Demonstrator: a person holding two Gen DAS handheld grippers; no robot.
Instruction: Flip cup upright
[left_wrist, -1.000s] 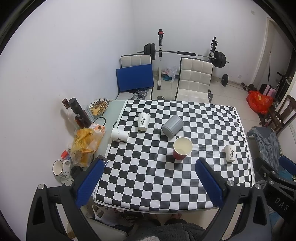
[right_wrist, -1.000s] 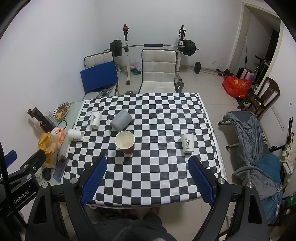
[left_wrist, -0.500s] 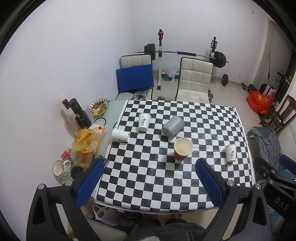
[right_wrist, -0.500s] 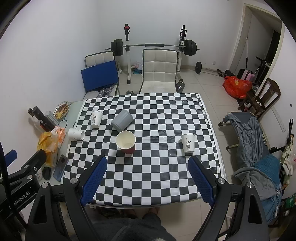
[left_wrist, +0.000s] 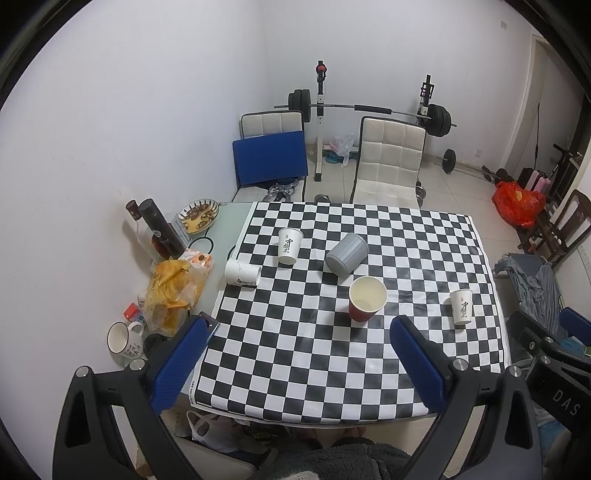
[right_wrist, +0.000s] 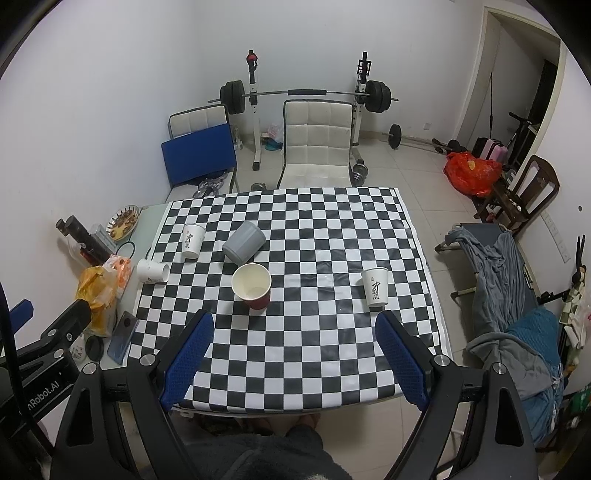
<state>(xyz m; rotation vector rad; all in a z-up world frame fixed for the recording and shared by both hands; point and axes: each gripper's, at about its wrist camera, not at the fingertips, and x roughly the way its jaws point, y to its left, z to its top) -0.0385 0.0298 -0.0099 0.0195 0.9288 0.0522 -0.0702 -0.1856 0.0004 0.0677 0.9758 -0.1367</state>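
Observation:
A checkered table (left_wrist: 332, 369) (right_wrist: 314, 350) holds several cups. A white paper cup (left_wrist: 242, 272) (right_wrist: 152, 271) lies on its side at the left edge. A grey cup (left_wrist: 346, 254) (right_wrist: 243, 242) sits mouth-down and tilted near the middle. A red cup (left_wrist: 366, 298) (right_wrist: 252, 286) stands upright with its mouth open. Two white printed cups stand upright, one at the far left (left_wrist: 289, 245) (right_wrist: 192, 240) and one at the right (left_wrist: 461, 306) (right_wrist: 375, 287). My left gripper (left_wrist: 299, 363) and right gripper (right_wrist: 293, 360) are both open and empty, high above the table's near edge.
Left of the table sit a yellow bag (left_wrist: 173, 291), dark bottles (left_wrist: 160, 229), a mug (left_wrist: 123, 339), a plate of food (left_wrist: 198, 220) and a phone (right_wrist: 122, 336). Chairs (right_wrist: 317, 147) and a barbell rack (right_wrist: 306, 96) stand behind. Clothes (right_wrist: 517, 295) lie at the right.
Both views have shifted only slightly; the cups have not moved and both grippers stay open.

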